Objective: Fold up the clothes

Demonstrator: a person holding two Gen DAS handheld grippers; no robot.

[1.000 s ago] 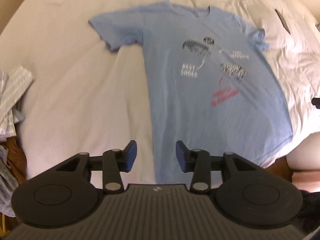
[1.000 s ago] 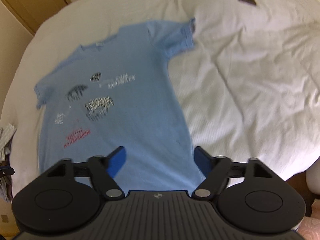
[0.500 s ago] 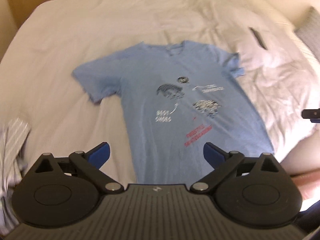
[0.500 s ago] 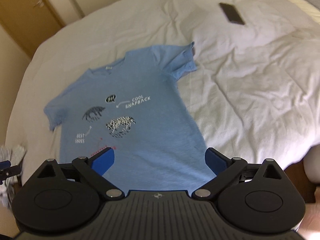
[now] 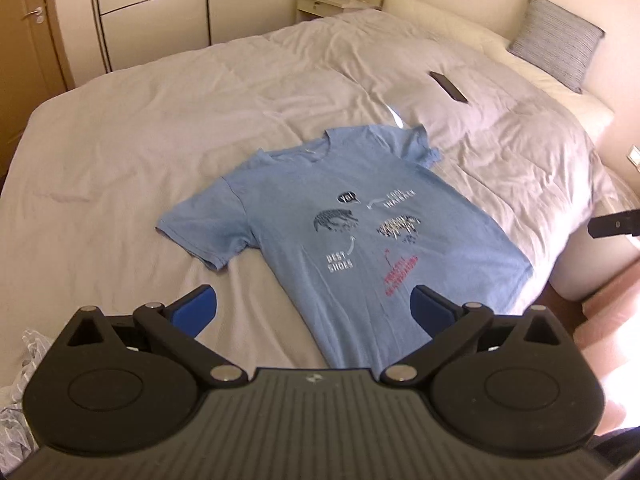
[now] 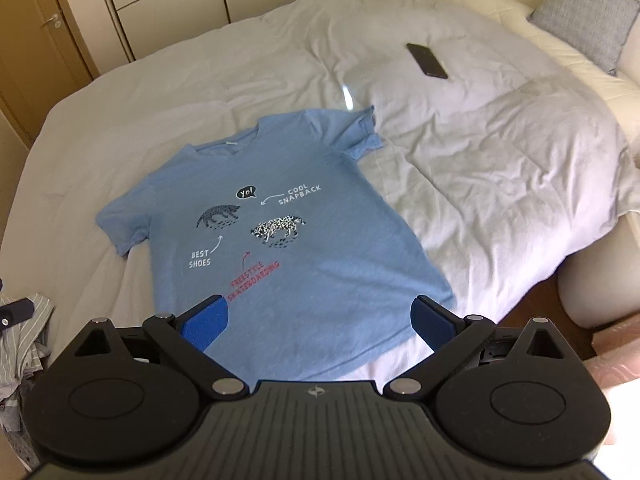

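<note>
While both tongs are hanging spread and empty, left gripper (image 5: 314, 310) and right gripper (image 6: 320, 322), the tee (image 6: 276, 240) is lying flat on the bed (image 6: 500, 168) just ahead of and below them. Risk: pinching duvet with the hem, dragging it and wrinkling the fold.

light blue t-shirt (image 6: 280, 240) (white and red lettering), white duvet (image 6: 480, 160), black phone (image 6: 427, 60), grey striped pillow (image 6: 588, 12)

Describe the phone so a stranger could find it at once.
Start at the big bed with the white duvet. Past the blue T-shirt, toward the grey pillow, lies the phone. It is the only dark, flat, rigid slab on the bedding.
</note>
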